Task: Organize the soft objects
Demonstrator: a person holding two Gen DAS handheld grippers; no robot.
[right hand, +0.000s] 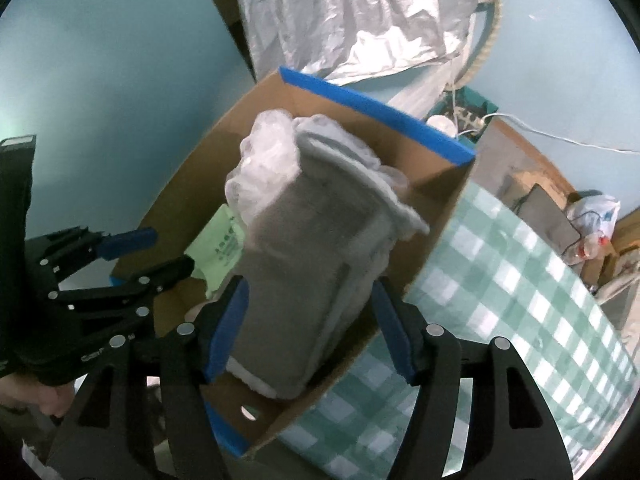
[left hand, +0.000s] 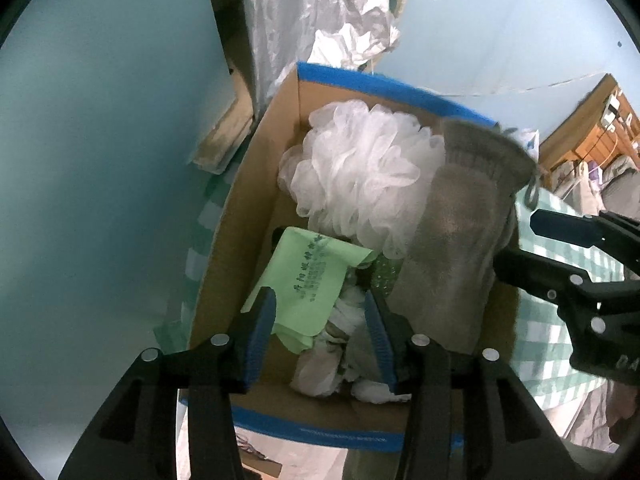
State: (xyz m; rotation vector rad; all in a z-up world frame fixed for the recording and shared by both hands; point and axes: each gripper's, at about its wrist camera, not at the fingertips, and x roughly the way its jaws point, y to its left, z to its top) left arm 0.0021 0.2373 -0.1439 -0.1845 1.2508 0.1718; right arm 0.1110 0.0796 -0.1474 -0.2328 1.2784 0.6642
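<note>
A cardboard box (left hand: 248, 200) with blue-taped rims holds a white mesh bath pouf (left hand: 356, 172), a green plastic bag (left hand: 308, 284) and crumpled white cloth (left hand: 332, 344). A grey sock (left hand: 460, 232) lies in the box's right side, over the pouf. My left gripper (left hand: 320, 336) is open above the box's near end, over the green bag and empty. My right gripper (right hand: 312, 328) is open, its jaws on either side of the grey sock (right hand: 312, 256) without closing on it. The box (right hand: 200, 184) also shows in the right wrist view.
The box stands on a green-and-white checked tablecloth (right hand: 512, 304). Crinkled silver sheeting (right hand: 344, 16) hangs behind the box against a blue wall. Cluttered items and a white plastic bag (right hand: 592, 216) lie at the far right.
</note>
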